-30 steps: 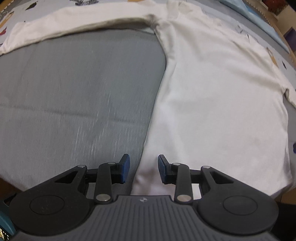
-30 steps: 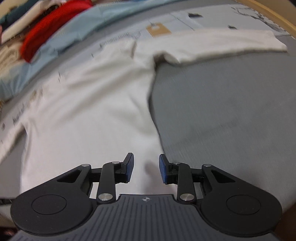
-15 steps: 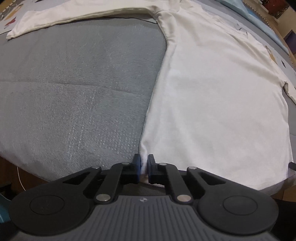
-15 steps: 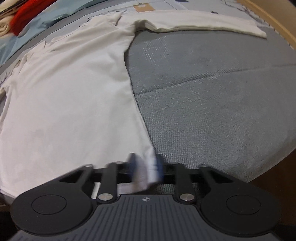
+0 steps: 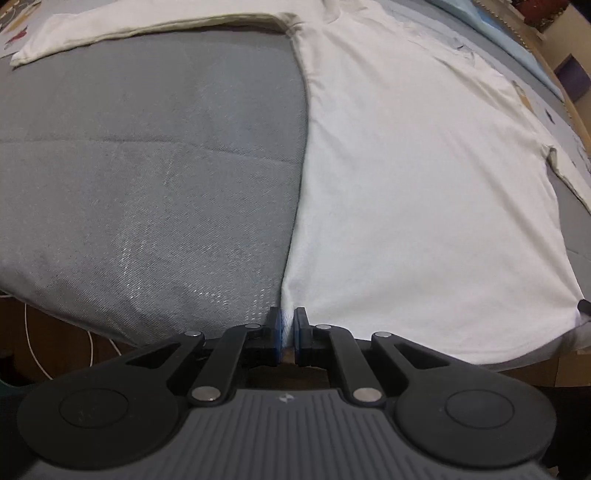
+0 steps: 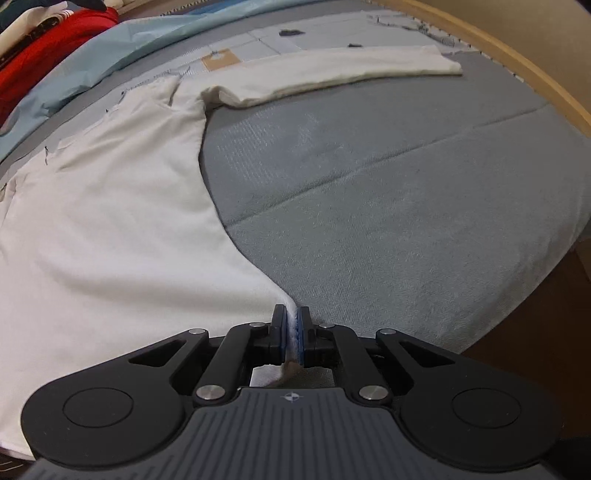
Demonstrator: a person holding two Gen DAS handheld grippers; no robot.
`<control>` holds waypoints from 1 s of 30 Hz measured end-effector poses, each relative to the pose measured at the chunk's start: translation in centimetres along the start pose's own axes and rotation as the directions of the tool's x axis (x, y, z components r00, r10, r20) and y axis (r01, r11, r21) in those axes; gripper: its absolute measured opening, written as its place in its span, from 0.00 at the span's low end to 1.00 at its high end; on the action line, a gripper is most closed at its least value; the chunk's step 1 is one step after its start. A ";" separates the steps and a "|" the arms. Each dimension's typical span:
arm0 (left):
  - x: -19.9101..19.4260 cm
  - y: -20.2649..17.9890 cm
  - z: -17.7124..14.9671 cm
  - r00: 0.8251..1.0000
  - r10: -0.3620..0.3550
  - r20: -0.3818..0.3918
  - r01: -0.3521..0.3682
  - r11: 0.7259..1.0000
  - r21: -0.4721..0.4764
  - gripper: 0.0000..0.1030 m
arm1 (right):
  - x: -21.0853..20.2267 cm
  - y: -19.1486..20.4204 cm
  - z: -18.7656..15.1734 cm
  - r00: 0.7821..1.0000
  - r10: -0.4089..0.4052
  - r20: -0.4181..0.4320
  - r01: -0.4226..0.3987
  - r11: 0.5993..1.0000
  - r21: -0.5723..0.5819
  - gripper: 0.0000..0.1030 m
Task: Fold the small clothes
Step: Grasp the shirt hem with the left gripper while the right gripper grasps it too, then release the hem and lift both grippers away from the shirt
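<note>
Left gripper (image 5: 288,330): jaws pressed together, pinching the near hem corner of the white long-sleeved shirt (image 5: 417,192), at its side edge. Right gripper (image 6: 291,332): jaws likewise clamped on the shirt (image 6: 110,229), at the opposite near hem corner; a fold of white cloth visible between the blue pads (image 6: 300,334) and bunched just behind them.

Shirt spread flat on the grey mattress (image 5: 147,177), hem nearest both grippers, body running away from them. Side edge curved inward beyond the right gripper's jaws. Near hem hanging slightly past the mattress edge.

Farther out: one sleeve (image 5: 140,26) stretched sideways from the shirt body in the left wrist view; the other sleeve (image 6: 332,74) likewise in the right wrist view. Beyond the shirt, light blue bedding (image 6: 110,48) and a red garment (image 6: 44,55), well apart from the jaws. Wooden bed frame (image 6: 517,66) past the far sleeve.
</note>
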State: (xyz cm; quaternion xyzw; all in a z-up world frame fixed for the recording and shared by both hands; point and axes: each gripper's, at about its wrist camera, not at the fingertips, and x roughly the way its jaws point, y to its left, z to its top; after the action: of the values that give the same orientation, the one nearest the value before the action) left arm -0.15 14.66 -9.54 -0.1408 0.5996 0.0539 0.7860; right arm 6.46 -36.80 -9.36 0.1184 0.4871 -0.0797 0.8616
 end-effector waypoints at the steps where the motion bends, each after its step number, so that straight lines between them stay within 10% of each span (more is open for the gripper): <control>1: -0.2 -0.2 0.0 1.000 -0.009 0.008 0.009 1.000 0.002 0.06 | -0.5 0.0 0.2 0.999 -0.003 0.035 0.004 1.000 -0.007 0.05; 9: 0.7 -0.4 0.1 0.998 0.043 -0.034 -0.043 0.999 0.010 0.13 | 1.4 -0.4 -0.1 0.998 -0.015 -0.057 0.013 1.000 -0.028 0.08; 17: -2.3 -1.7 0.6 0.988 -0.018 0.155 0.008 0.998 0.065 0.20 | -1.7 0.8 0.3 0.993 0.002 0.120 0.007 0.997 -0.072 0.19; 22: 0.9 -2.9 0.2 1.000 -0.025 -0.002 0.025 0.994 0.110 0.30 | 1.9 0.5 -0.9 0.982 0.118 -0.148 -0.120 0.993 -0.003 0.31; 30: 1.1 -3.1 0.7 1.000 -0.017 0.006 0.016 0.993 0.118 0.32 | 1.9 0.9 -0.7 0.988 0.083 -0.131 -0.091 0.994 -0.057 0.32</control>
State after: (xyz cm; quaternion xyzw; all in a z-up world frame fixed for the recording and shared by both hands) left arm 1.55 11.84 -9.95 -0.0988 0.5978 0.0123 0.7954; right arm 7.08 -35.78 -11.22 0.1173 0.5381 -0.0187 0.8345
